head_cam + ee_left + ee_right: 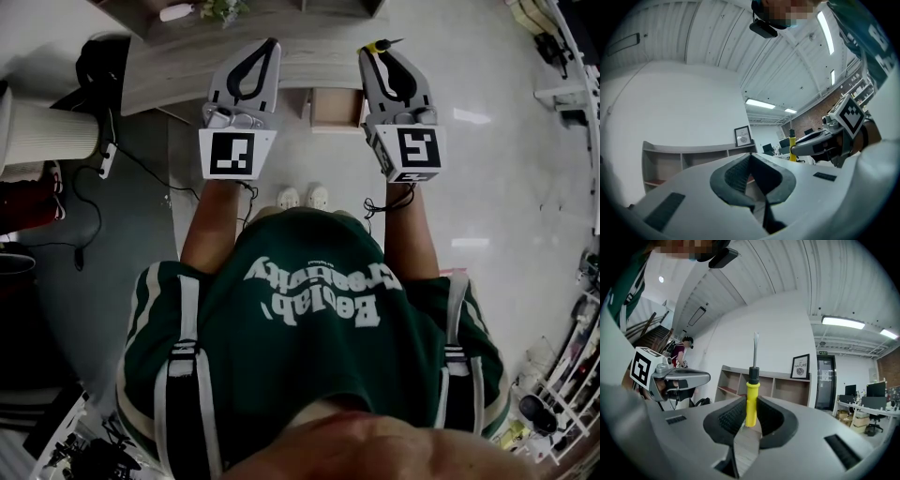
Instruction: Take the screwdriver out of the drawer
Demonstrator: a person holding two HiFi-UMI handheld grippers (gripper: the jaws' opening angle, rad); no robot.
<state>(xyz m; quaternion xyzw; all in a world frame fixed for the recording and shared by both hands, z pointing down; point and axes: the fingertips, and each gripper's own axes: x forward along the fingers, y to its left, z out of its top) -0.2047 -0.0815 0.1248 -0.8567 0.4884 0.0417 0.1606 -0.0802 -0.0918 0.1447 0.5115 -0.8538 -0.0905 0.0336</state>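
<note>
My right gripper (382, 54) is shut on a screwdriver (379, 45) with a yellow handle. In the right gripper view the handle (752, 401) stands upright between the pads, black collar and metal shaft pointing up, held in the air. My left gripper (271, 45) is beside it at about the same height, its fingertips together around nothing. The left gripper view shows its pads (736, 176) meeting, with the right gripper (818, 140) and the yellow handle (792, 153) off to the right. A small wooden drawer (335, 106) juts out under the desk (178, 70) below both grippers.
A pale ribbed cylinder (45, 131) stands on the floor at the left, with cables (131, 164) trailing from it. Shelves with clutter line the right side (562, 56). A wooden shelf unit (783, 387) and a framed picture (800, 366) stand against the far wall.
</note>
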